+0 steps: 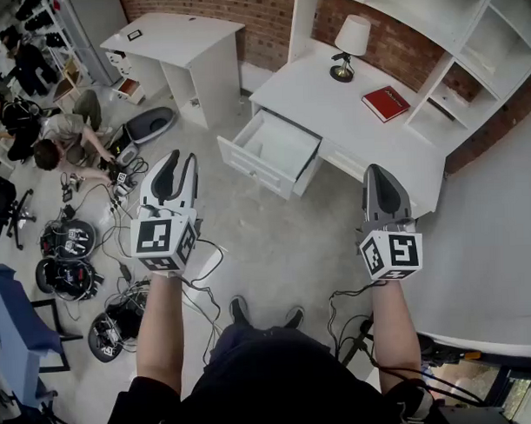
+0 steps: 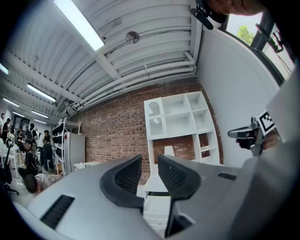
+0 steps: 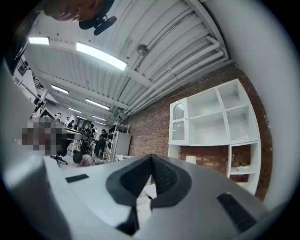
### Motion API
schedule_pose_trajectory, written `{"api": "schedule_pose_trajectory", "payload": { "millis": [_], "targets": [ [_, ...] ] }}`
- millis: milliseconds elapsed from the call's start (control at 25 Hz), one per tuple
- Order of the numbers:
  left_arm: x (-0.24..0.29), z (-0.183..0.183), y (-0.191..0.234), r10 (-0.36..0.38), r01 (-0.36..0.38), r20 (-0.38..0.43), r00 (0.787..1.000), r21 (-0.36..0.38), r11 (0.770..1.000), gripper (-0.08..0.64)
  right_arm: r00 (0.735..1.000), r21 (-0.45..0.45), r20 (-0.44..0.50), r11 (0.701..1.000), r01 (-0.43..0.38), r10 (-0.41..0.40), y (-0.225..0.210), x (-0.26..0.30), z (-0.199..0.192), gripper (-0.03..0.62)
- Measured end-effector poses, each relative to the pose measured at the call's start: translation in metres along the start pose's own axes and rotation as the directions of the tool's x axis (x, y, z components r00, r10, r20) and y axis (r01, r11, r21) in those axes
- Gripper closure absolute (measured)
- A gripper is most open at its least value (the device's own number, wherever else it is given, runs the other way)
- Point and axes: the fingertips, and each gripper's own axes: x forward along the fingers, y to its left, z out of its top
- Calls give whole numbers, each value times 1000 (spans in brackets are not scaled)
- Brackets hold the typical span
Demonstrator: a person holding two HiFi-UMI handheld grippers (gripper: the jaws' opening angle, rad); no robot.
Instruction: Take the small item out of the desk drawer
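Observation:
The white desk (image 1: 349,117) stands ahead of me, and its drawer (image 1: 272,150) is pulled out toward the floor. The drawer's inside looks plain white, and no small item shows in it from here. My left gripper (image 1: 180,159) hangs in the air left of the drawer. It is shut with only a slim gap between the pads, and it holds nothing. In the left gripper view the left gripper (image 2: 149,159) points level at the desk front (image 2: 157,206). My right gripper (image 1: 374,170) hovers just in front of the desk's right part, shut and bare. The right gripper view shows its jaws (image 3: 151,157) pressed together.
A table lamp (image 1: 351,40) and a red book (image 1: 385,103) sit on the desk. White shelving (image 1: 468,43) rises behind it. A second white desk (image 1: 177,40) stands back left. People (image 1: 59,140), cables and gear (image 1: 71,257) crowd the floor at the left.

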Motion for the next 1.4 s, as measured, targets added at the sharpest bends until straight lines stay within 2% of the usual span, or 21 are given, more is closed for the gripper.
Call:
{"api": "schedule_pose_trajectory", "payload": {
  "millis": [280, 520, 640, 840, 960, 1080, 1400],
  "targets": [
    [2, 2, 2, 0, 0, -3, 1000, 5, 1000, 454, 1000, 3, -6, 1000, -11, 11, -1, 6, 1, 597],
    [-3, -6, 32, -4, 4, 0, 1000, 3, 1000, 454, 1000, 57, -11, 998, 12, -12, 17, 20, -5, 597],
    [-8, -11, 59, -16, 16, 5, 1000, -5, 1000, 454, 999, 82, -24, 996, 29, -27, 38, 29, -5, 556],
    [-15, -19, 102, -61, 62, 25, 998, -42, 997, 451, 998, 79, -27, 995, 53, -51, 79, 41, 6, 529],
    [-11, -25, 119, -86, 88, 30, 996, -75, 993, 388, 998, 75, -27, 996, 50, -48, 98, 54, 13, 448],
    [-7, -31, 131, -102, 105, 27, 994, -102, 989, 353, 998, 68, -36, 996, 53, -50, 109, 66, 16, 443],
    [32, -49, 151, -107, 105, -6, 994, -131, 986, 350, 998, 109, -61, 993, 36, -30, 105, 122, -7, 445]
  ]
}}
